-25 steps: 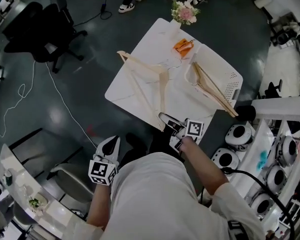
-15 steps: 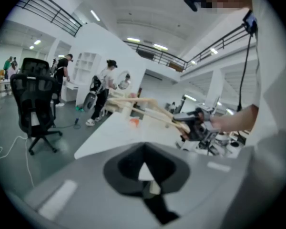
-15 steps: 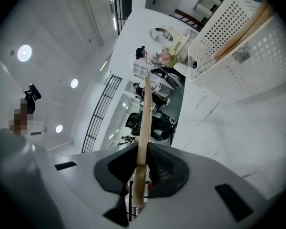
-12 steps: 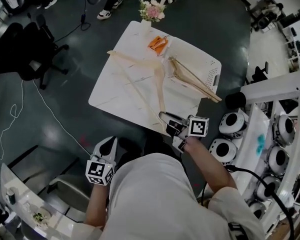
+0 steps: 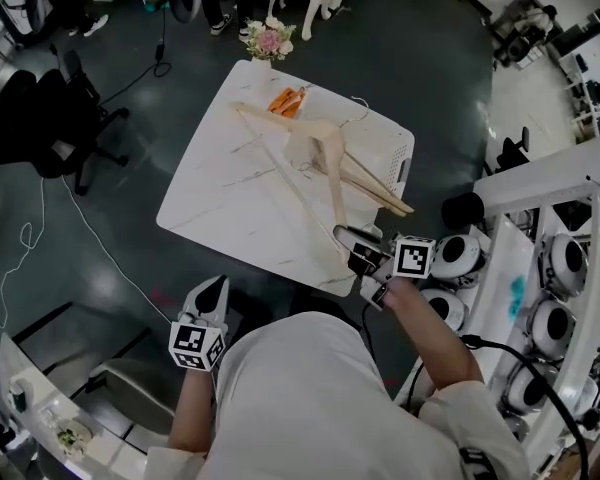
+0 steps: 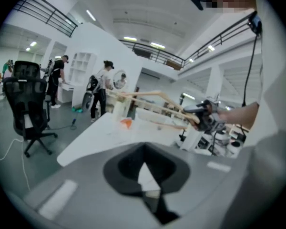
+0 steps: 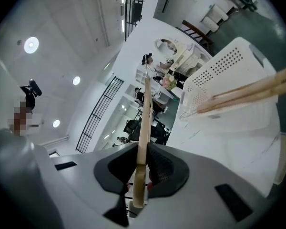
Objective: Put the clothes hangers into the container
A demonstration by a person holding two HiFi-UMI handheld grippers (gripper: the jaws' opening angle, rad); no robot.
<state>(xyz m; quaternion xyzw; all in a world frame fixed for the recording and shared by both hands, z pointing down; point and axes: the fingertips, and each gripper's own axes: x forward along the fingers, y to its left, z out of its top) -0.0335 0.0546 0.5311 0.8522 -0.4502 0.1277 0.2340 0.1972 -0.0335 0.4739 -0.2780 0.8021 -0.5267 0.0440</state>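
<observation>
Right gripper (image 5: 346, 240): jaws narrow, clamped on the arm end of a wooden clothes hanger (image 5: 332, 180), held above the white table (image 5: 220, 198).
Held hanger: runs straight out from the jaws, its other arm angling off to their left.
Container (image 5: 398, 150): white perforated basket just beyond the right gripper's tips; more wooden hangers (image 5: 380, 190) lie in it, ends poking over its near rim.
Left gripper (image 5: 216, 286): jaws together, empty, short of the table's near edge.

Light: I see bright, even light from ceiling lamps (image 7: 31, 44).
Glare: pale sheen on the dark floor (image 5: 108, 286); white table (image 5: 230, 198) nearly washed out.
Edges: both gripper views bend hard, with black corners.
Focus: the near foreground looks soft to me.
</observation>
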